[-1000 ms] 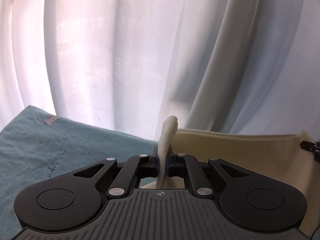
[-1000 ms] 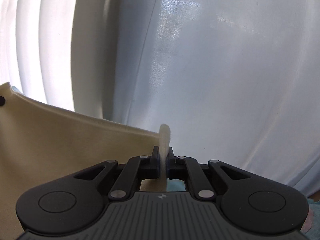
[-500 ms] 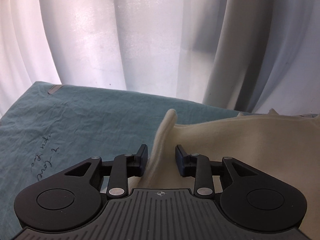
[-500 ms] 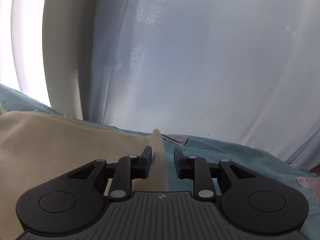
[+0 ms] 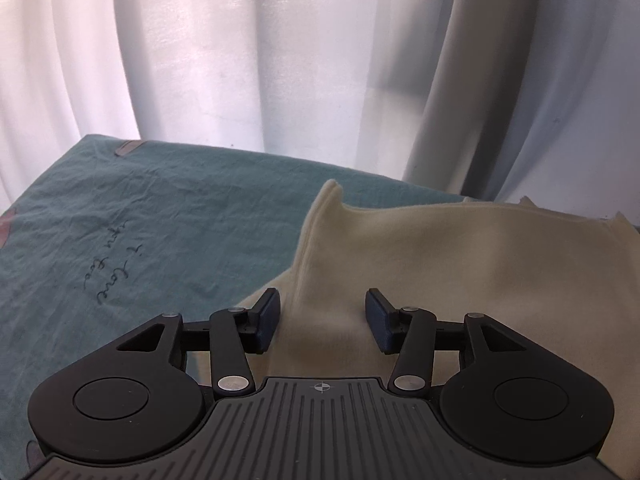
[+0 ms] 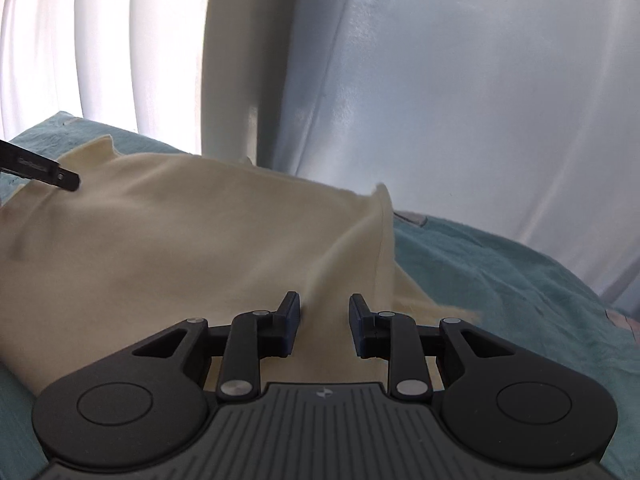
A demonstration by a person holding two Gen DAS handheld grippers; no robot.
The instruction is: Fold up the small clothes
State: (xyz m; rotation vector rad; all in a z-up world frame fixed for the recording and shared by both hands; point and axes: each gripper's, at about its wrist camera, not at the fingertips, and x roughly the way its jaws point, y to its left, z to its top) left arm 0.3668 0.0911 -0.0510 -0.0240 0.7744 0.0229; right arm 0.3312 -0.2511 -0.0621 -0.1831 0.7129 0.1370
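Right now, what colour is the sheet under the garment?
Teal sheet, with dark handwriting; the left wrist view shows it best.

— Carrying surface? 
— Covered by a wrinkled teal cloth (image 5: 168,216), filling the left half of the left wrist frame and the right and lower left of the right wrist frame. Cannot tell what is under it.
— Marks on it? 
— Dark handwritten script (image 5: 114,264) at centre left; a small grey tag (image 5: 126,147) at upper left edge.
— Lying directly on it? 
— A cream garment (image 6: 192,248), spread at centre, corners peaked up.
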